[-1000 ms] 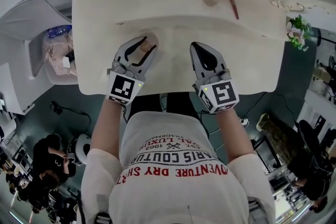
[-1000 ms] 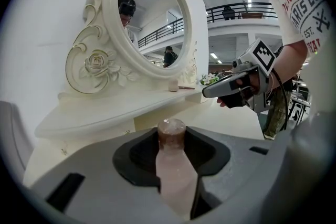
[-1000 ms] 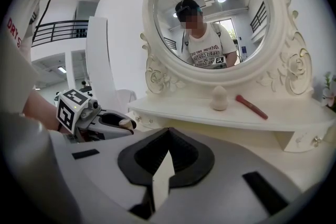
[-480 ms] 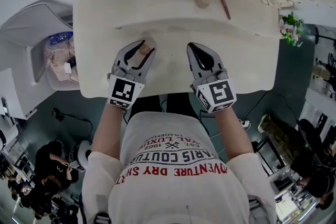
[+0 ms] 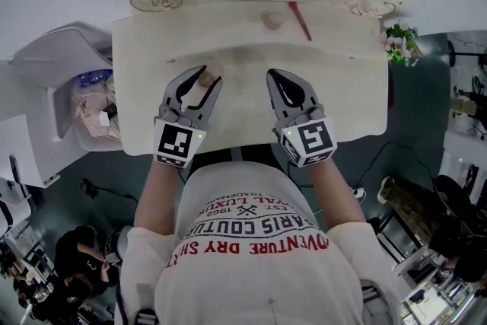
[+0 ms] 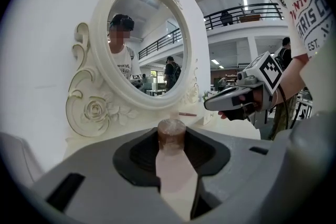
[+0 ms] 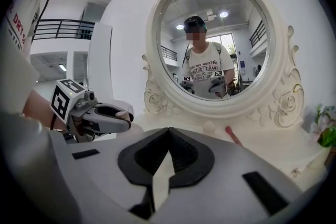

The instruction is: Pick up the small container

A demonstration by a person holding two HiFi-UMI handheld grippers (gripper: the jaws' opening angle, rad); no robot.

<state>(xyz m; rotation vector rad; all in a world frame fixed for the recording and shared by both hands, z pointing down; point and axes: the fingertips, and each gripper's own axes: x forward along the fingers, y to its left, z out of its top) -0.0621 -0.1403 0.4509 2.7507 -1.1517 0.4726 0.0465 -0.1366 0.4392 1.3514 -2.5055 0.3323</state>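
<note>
The small container, a pale pink tube-shaped bottle with a brownish cap, lies lengthwise between the jaws of my left gripper, which is shut on it above the white dressing table. In the left gripper view the cap points at the oval mirror. My right gripper hovers a hand's width to the right, shut, with nothing in it. The right gripper view shows the left gripper off to its left.
A small round knob-like piece and a red stick lie at the back of the table by the mirror base. Flowers stand at the right end. A white bin with bags is left of the table.
The head view has tilted, so the table sits lower in frame and more of the mirror shows. Both grippers stay about where they were over the table; the left still grips the container.
</note>
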